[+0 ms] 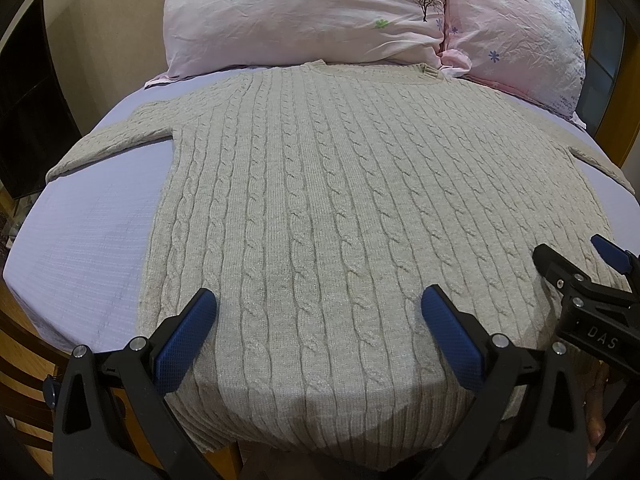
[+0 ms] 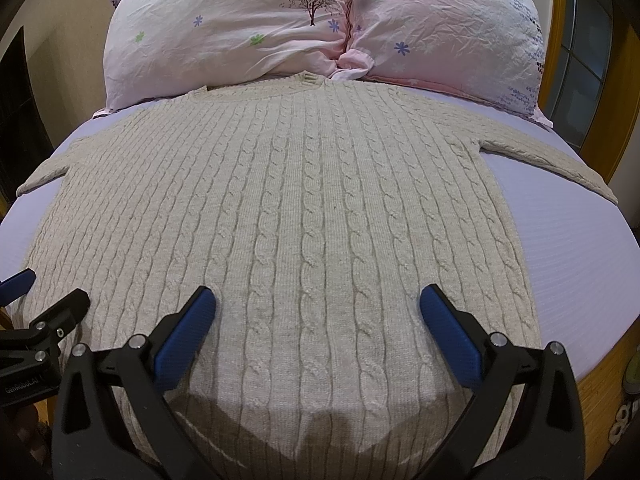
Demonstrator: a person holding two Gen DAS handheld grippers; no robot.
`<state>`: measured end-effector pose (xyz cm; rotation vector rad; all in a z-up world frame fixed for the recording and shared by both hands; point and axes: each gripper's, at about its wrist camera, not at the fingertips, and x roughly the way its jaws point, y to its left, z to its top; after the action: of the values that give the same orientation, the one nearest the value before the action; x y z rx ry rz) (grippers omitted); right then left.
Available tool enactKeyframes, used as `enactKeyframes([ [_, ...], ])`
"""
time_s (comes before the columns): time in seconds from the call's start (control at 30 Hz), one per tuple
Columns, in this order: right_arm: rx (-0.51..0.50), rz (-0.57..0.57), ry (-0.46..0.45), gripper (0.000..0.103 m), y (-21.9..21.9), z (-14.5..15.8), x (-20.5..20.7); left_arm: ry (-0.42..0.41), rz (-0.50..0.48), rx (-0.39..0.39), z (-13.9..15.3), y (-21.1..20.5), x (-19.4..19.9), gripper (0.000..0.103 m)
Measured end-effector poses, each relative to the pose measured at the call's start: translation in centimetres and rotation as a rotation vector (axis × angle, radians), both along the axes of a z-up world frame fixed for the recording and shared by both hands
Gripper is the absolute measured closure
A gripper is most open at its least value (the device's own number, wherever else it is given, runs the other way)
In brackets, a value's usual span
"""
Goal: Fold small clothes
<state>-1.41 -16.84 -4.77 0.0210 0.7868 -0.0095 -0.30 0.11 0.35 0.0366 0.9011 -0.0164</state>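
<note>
You are starting the first fold: the sweater point(image 1: 320, 200) is lying flat on the bed point(image 1: 88, 248), collar touching the pillows point(image 1: 304, 16), sleeves spread, hem nearest you. Your left gripper point(image 1: 318, 306) and right gripper point(image 2: 318, 306) are hovering side by side over the hem, both spread wide and holding nothing. Next, I judge, you are needing a sleeve or side edge, pinched through both layers.

Your left wrist camera sits low at the hem of the sweater point(image 1: 320, 200), facing up its length toward the pillows point(image 1: 304, 16). Your right wrist camera looks the same way from just beside it. Both share the sweater point(image 2: 280, 208), the pillows point(image 2: 240, 32) and the lilac sheet point(image 2: 580, 264).
</note>
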Motion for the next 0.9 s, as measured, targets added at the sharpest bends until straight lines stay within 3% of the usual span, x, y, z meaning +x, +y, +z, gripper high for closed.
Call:
enactKeyframes([
  [0.57,-0.004,0.006,0.004,0.002,0.0,0.2,0.2,0.001,-0.001,0.0,0.0,0.1,0.1,0.001],
  [0.67,0.016,0.103,-0.054,0.002,-0.8,0.1,0.2,0.0,-0.003,0.002,0.1,0.1,0.1,0.001],
  [0.7,0.058,0.135,-0.061,0.002,-1.7,0.4,0.2,0.0,-0.007,0.003,0.2,0.1,0.2,0.001],
  [0.8,0.361,0.176,-0.142,0.002,-8.2,3.1,0.4,-0.002,-0.025,0.001,0.3,0.3,0.4,0.001],
  [0.87,0.479,0.083,-0.203,0.002,-14.1,5.0,0.9,-0.022,-0.005,0.001,0.7,1.0,0.8,0.001],
  [0.9,0.509,-0.032,-0.229,0.002,-18.1,5.9,1.3,-0.05,0.006,-0.005,1.0,1.6,1.0,0.001],
])
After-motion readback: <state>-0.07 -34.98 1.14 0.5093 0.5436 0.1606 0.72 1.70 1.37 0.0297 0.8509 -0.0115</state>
